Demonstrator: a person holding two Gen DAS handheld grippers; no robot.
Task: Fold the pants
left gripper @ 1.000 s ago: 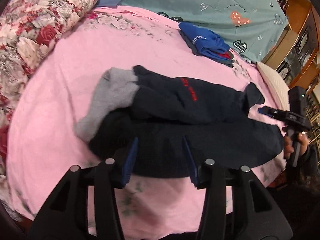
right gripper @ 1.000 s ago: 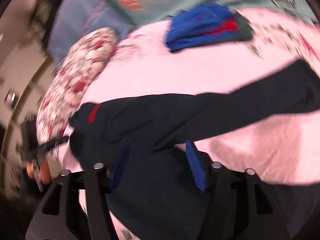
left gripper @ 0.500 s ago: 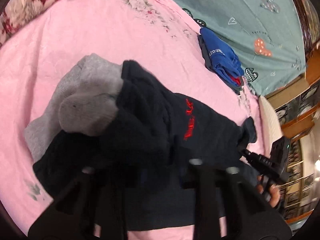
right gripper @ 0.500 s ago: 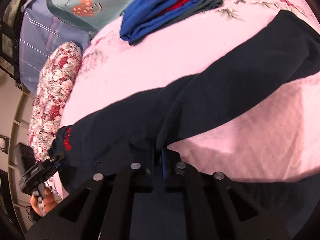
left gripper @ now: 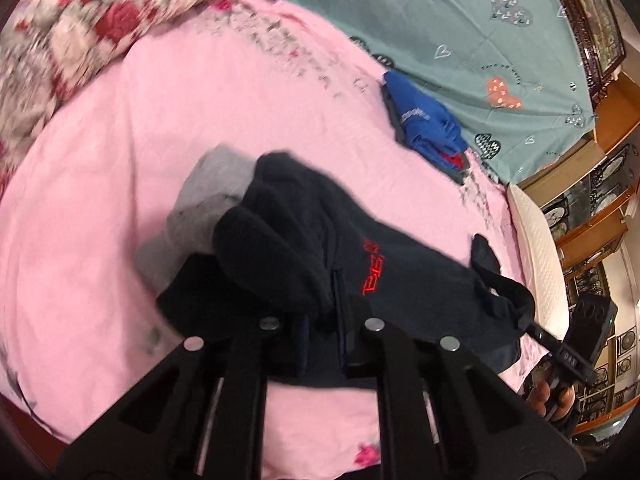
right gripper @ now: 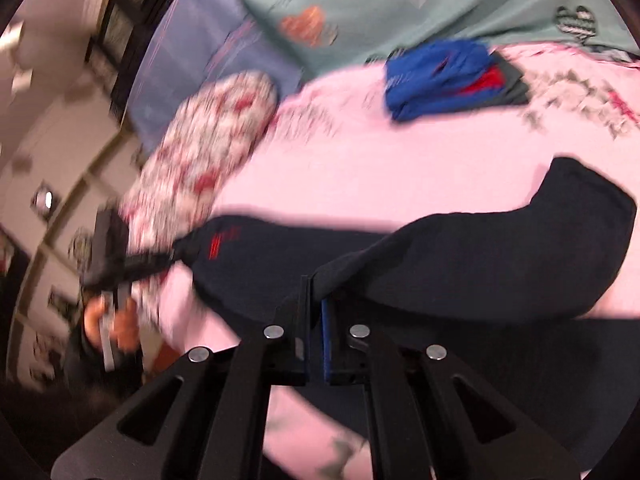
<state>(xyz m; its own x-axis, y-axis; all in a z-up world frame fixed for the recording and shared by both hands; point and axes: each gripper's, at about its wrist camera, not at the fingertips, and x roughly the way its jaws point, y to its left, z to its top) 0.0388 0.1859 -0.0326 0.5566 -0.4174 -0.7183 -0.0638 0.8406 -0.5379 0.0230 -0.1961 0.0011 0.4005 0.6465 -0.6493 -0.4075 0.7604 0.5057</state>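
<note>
Dark navy pants (left gripper: 360, 264) with a red logo lie on the pink bedsheet (left gripper: 200, 100). My left gripper (left gripper: 322, 332) is shut on the pants' near edge at the waist end and lifts the cloth. The right gripper shows at the right edge of this view (left gripper: 560, 344), pinching the far end of the pants. In the right wrist view my right gripper (right gripper: 316, 312) is shut on the pants (right gripper: 480, 256), one leg stretching right. The left gripper (right gripper: 132, 264) shows at the left, holding the logo end.
A grey garment (left gripper: 208, 200) lies under the pants at the left. A folded stack of blue and red clothes (left gripper: 428, 124) sits at the back by a teal quilt (left gripper: 480, 20). A floral pillow (left gripper: 80, 20) is back left. Wooden cabinets (left gripper: 592, 216) stand right.
Both grippers went from open above the pants to shut on the cloth. The pants are now lifted and stretched between them, and both views have swung.
</note>
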